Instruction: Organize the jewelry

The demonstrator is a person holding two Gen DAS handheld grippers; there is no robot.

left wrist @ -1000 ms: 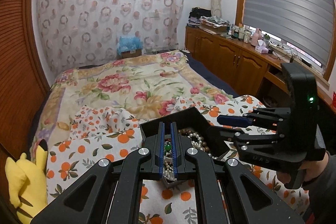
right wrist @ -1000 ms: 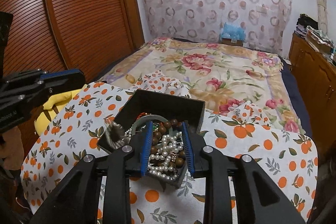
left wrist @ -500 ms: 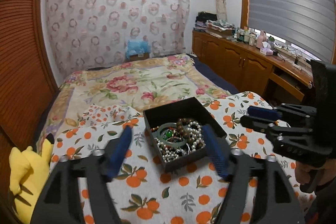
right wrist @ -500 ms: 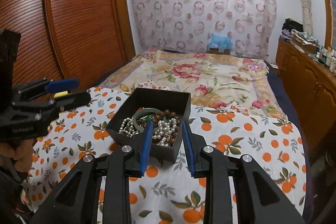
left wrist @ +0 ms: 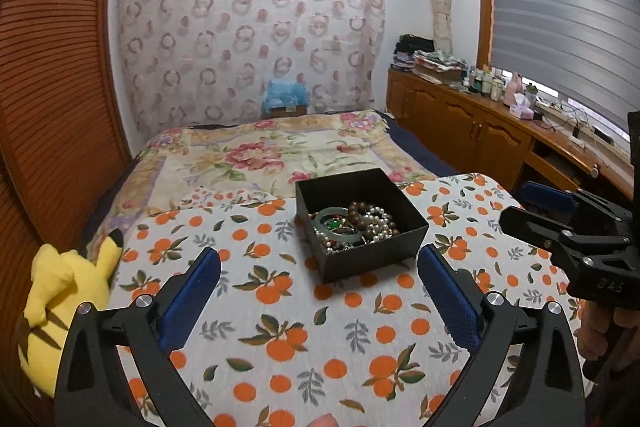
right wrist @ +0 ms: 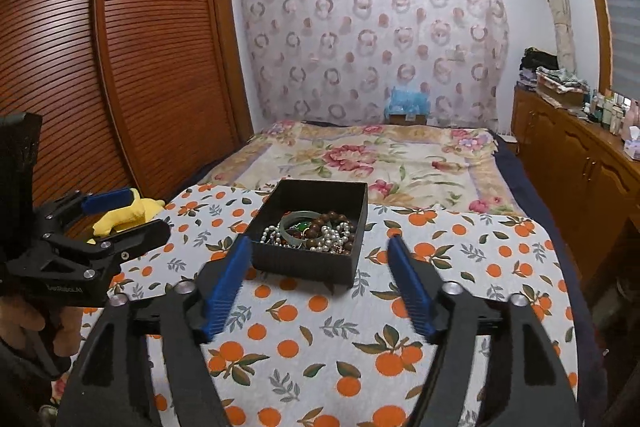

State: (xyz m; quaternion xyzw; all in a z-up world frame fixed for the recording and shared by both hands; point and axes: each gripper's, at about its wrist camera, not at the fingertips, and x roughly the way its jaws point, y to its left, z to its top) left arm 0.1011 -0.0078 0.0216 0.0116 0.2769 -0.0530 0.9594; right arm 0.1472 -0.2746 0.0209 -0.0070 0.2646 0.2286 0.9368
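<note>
The left gripper hangs over the orange-print cloth with its jaws opening, already spread wide, nothing between the blue pads; the black box sits beyond the fingertips, apart from them. The right gripper is likewise opening, its jaws standing wide and empty, and the same black box lies just past its fingertips, a little left of their midline in the right wrist view. A hand grips the handle of the left gripper at the left edge of that view, and a hand grips the right gripper's handle at the right edge of the left wrist view. The box is open-topped and rests flat on the cloth, which covers the near end of the bed. Inside the box lies a tangle of jewelry: a pale green bangle toward the left side, a strand of brown beads curling across the middle, and white pearls on the right, with smaller coloured pieces underneath that are too small to tell apart. To the left of the box, at the cloth's edge by the slatted wardrobe, lies a yellow plush toy. Behind the box the floral bedspread runs to a patterned curtain, and to the right of the box a wooden cabinet carries bottles and folded cloth.
</note>
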